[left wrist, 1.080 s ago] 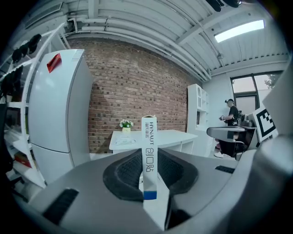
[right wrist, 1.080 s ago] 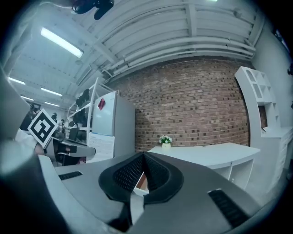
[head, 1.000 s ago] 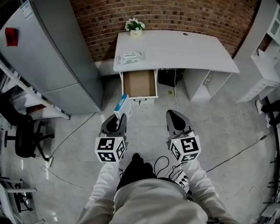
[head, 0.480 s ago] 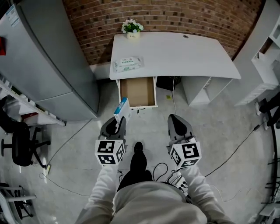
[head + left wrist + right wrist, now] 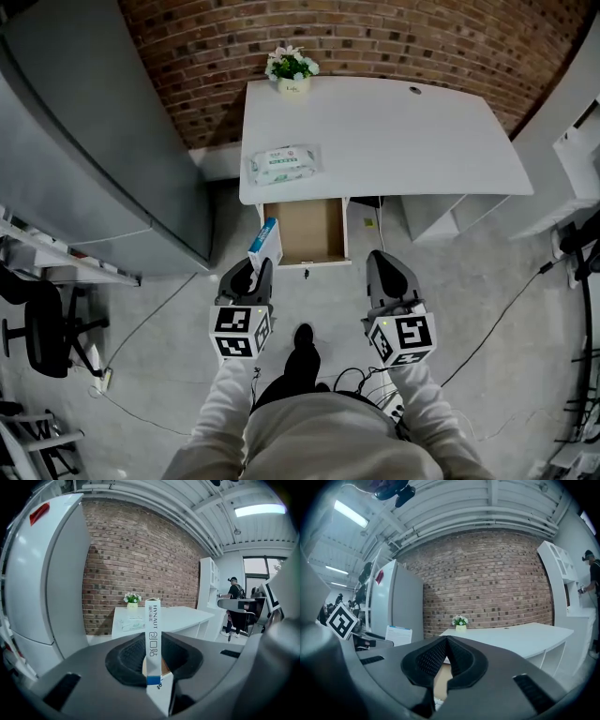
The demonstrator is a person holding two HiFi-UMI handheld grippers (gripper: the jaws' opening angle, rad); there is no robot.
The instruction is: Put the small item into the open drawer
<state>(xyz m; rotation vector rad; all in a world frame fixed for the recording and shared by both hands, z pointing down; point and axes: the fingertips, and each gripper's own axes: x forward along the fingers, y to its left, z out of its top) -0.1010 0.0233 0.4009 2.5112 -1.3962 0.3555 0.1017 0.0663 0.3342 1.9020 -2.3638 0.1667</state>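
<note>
Box [image 5: 266, 239] stands upright, long axis up, clamped in my left claw [image 5: 249, 272], with the open drawer [image 5: 314, 230] just ahead and a touch right under the worktop [image 5: 403, 131], while my right claw [image 5: 389, 277] hangs alongside, pinched together and empty.

Left tool [image 5: 253, 271] clamped, right tool [image 5: 381, 263] closed

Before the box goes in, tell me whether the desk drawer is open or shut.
Open. The drawer sticks out from under the desk, and the head view looks straight into its brown inside.
</note>
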